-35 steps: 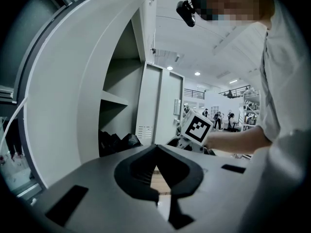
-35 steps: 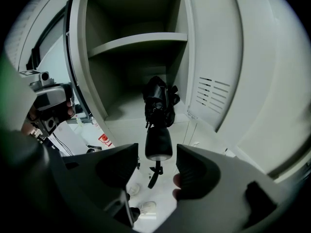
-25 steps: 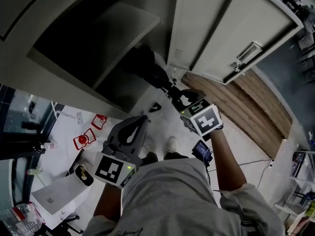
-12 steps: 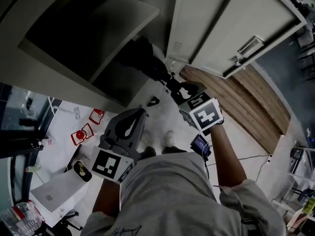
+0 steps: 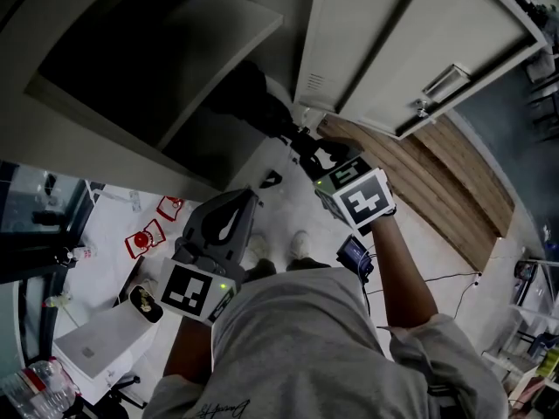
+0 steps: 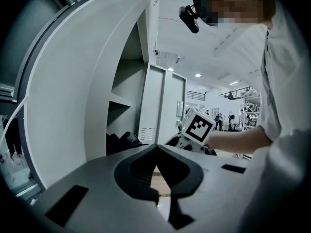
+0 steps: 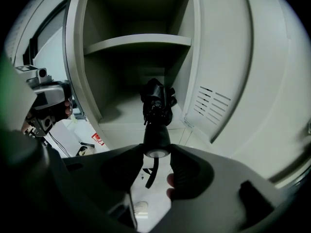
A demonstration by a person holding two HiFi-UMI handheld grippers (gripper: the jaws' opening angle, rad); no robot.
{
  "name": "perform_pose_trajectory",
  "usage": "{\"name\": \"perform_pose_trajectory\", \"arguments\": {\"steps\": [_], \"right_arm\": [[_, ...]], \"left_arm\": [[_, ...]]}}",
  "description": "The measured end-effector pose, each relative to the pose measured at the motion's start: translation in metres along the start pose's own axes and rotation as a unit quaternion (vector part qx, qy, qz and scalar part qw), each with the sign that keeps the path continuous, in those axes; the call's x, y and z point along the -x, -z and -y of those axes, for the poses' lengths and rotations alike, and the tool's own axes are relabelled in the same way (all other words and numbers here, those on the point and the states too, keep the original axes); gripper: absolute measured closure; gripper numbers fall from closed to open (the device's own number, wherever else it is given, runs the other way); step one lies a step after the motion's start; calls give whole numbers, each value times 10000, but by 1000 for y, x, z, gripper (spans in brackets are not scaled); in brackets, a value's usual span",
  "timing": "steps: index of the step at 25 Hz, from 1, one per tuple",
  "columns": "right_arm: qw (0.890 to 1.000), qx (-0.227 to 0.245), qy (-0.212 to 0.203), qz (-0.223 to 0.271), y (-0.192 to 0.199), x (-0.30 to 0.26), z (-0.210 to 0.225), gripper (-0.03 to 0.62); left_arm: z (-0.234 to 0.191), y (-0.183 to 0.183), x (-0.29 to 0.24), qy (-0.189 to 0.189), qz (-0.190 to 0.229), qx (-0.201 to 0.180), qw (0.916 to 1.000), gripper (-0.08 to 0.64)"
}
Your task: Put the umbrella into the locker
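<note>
My right tongs [image 7: 156, 147] clench the umbrella [image 7: 156, 103] handle, its canopy at 12 o'clock inside the locker [image 7: 80, 57], under the shelf [image 7: 141, 41]; left tongs [image 6: 156, 147] closed, empty. I should slide it deeper before releasing

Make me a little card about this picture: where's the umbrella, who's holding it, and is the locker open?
umbrella: black, folded, pointing into the locker under the shelf
right hand-held gripper: shut on the umbrella's handle
left hand-held gripper: shut, empty, held back from the locker
locker: open
done yet: no, umbrella not let go yet
</note>
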State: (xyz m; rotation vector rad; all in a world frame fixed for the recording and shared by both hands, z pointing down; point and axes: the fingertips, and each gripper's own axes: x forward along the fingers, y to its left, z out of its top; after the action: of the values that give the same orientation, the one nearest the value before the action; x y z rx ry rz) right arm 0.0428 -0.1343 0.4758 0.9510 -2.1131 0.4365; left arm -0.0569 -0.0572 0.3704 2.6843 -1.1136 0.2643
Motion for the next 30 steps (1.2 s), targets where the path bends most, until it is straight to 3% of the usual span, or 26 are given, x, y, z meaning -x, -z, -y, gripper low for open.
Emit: {"name": "perform_pose_trajectory", "arguments": {"steps": [30], "right_arm": [[9995,280,27,170,-58,-33,11,407]], "left_arm": [[-11,-8,6,-80,137,9,9999,545]]}}
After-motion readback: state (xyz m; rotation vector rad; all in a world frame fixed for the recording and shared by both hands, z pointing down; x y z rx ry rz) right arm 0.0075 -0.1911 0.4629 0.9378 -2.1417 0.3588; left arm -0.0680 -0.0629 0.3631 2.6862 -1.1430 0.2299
